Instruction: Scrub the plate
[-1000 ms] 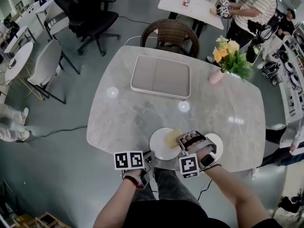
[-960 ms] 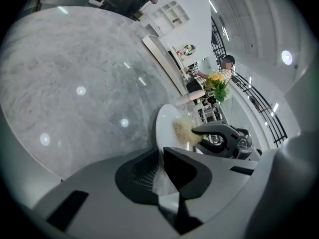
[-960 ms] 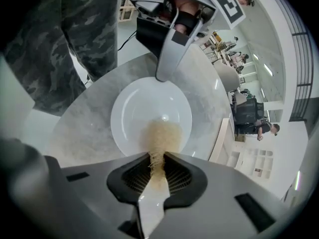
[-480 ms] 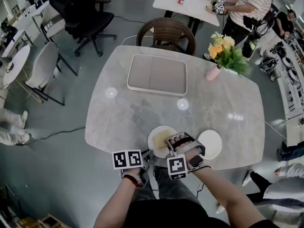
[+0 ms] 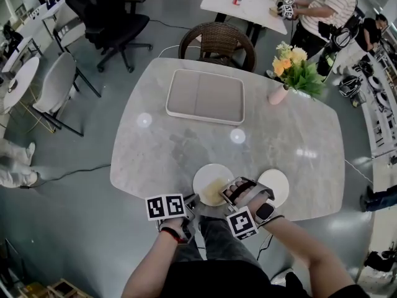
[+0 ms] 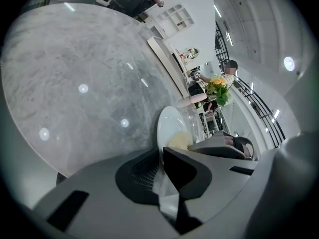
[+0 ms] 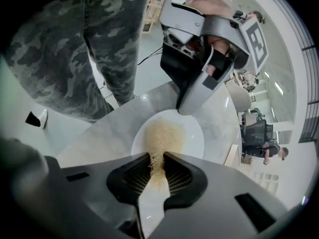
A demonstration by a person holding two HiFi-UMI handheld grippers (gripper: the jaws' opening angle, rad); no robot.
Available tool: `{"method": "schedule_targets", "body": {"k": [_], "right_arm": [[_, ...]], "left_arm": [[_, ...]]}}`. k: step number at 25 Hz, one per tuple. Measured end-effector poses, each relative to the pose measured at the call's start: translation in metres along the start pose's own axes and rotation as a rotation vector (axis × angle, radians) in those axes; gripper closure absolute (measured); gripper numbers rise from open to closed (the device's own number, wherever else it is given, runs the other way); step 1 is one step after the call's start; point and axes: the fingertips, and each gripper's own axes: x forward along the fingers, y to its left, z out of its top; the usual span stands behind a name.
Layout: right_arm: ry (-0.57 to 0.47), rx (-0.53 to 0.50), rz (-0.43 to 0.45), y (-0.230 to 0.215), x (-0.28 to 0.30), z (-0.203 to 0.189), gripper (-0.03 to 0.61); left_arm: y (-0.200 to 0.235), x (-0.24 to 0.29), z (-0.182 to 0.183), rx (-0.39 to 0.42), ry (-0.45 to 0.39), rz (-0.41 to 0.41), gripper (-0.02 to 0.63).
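Note:
A white plate (image 5: pixel 208 179) lies at the marble table's near edge. My left gripper (image 5: pixel 192 205) is shut on the plate's near rim; in the left gripper view the jaws (image 6: pixel 162 156) pinch the plate (image 6: pixel 172 123) edge. My right gripper (image 5: pixel 226 193) is shut on a yellowish fibrous scrub pad (image 5: pixel 215 190) that rests on the plate. In the right gripper view the scrub pad (image 7: pixel 162 136) runs from between the jaws (image 7: pixel 158 161) onto the plate (image 7: pixel 194 136), with the left gripper (image 7: pixel 192 96) at the far rim.
A second white plate (image 5: pixel 279 184) lies just right of my right hand. A beige tray (image 5: pixel 205 97) is at the table's far side, a pink vase of flowers (image 5: pixel 277 95) at the far right. A wicker chair (image 5: pixel 217 42) stands behind the table.
My right gripper swept the scrub pad leftward over the plate, then back slightly right. The left gripper stayed on the plate rim.

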Motion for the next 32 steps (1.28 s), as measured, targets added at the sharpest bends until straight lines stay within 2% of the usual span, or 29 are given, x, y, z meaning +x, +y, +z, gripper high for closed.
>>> {"method": "schedule_targets", "body": {"k": [3,7,18,21,32], "right_arm": [[-0.021,-0.019,0.012,0.009,-0.005,0.002,0.517],[0.027,-0.023,0.021,0.014,-0.010,-0.011,0.517],[0.111,0.199,0.028,0.028,-0.022,-0.025,0.517],[0.080,0.242,0.051,0.035,-0.026,-0.011,0.517],[-0.055,0.276,0.066,0.025,-0.034,0.038,0.517]], "left_arm": [[0.000,-0.001,0.001,0.003,-0.003,0.003,0.575],[0.000,-0.002,0.001,0.002,-0.010,0.008,0.577],[-0.001,-0.002,0.003,0.001,-0.028,0.016,0.578],[0.000,-0.001,0.005,0.000,-0.034,0.020,0.578],[0.000,-0.002,0.008,-0.010,-0.056,0.032,0.581]]}}
